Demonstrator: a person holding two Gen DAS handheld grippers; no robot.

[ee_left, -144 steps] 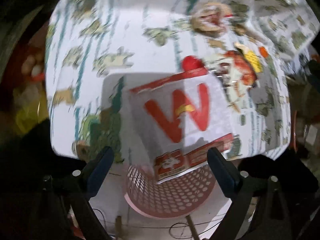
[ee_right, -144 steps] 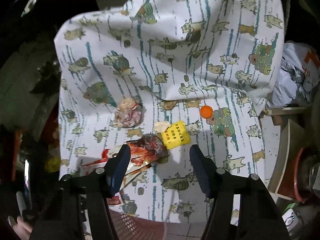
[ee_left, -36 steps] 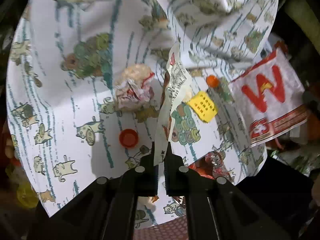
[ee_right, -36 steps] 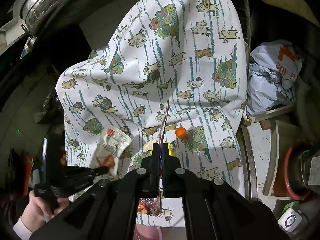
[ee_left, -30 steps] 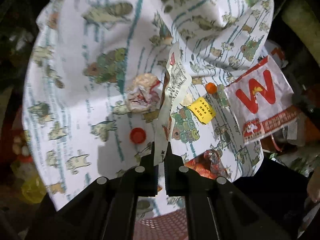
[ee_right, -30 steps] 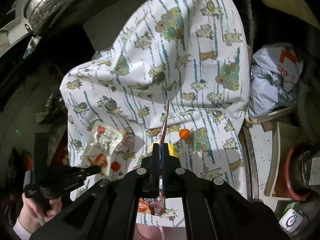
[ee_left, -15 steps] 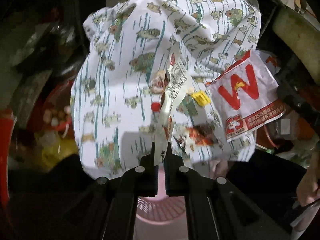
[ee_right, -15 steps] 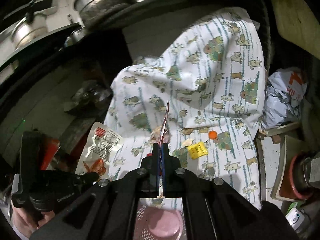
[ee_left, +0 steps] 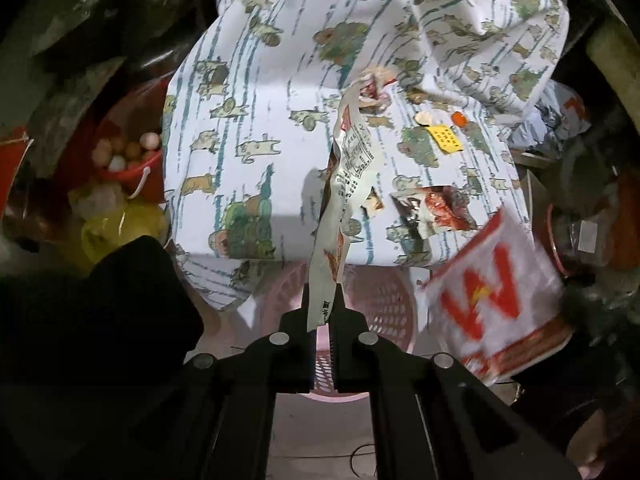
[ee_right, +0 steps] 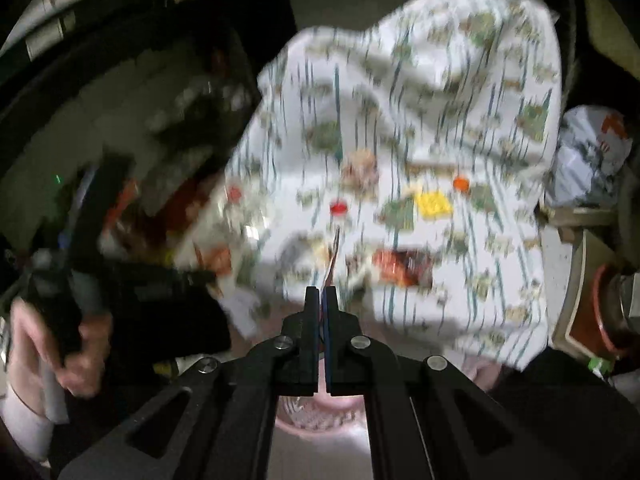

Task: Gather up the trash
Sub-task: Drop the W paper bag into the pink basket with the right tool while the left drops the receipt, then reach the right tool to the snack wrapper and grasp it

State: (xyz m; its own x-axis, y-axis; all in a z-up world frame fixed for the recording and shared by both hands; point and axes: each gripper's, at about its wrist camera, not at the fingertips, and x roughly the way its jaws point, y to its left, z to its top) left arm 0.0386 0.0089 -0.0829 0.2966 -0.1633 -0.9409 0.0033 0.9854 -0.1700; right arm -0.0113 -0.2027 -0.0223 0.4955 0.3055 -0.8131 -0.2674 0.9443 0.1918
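My left gripper [ee_left: 322, 303] is shut on the bottom end of a crumpled white printed wrapper [ee_left: 352, 168], which stands up over the rim of a pink perforated basket [ee_left: 384, 304]. In the blurred right wrist view my right gripper [ee_right: 322, 292] is shut on a white bag with a red W [ee_left: 496, 304], which shows there as a thin edge [ee_right: 335, 252], above the basket [ee_right: 320, 412]. On the cat-print cloth [ee_left: 256, 112] lie a crumpled wrapper [ee_left: 374, 88], a yellow card [ee_left: 444, 138], an orange cap [ee_left: 460, 118], a red snack wrapper [ee_left: 440, 204] and a red cap [ee_right: 339, 208].
A red bucket of pale balls [ee_left: 132, 156] and a yellow bag [ee_left: 120, 228] sit left of the clothed table. A grey plastic bag [ee_right: 592, 152] lies to its right. A person's hand [ee_right: 80, 340] holds the left gripper. Dark clutter surrounds the table.
Both grippers have pulled back from the cloth, still gripping wrapper and bag. The pink basket now lies beneath both. The W bag has swung down to the lower right in the left wrist view.
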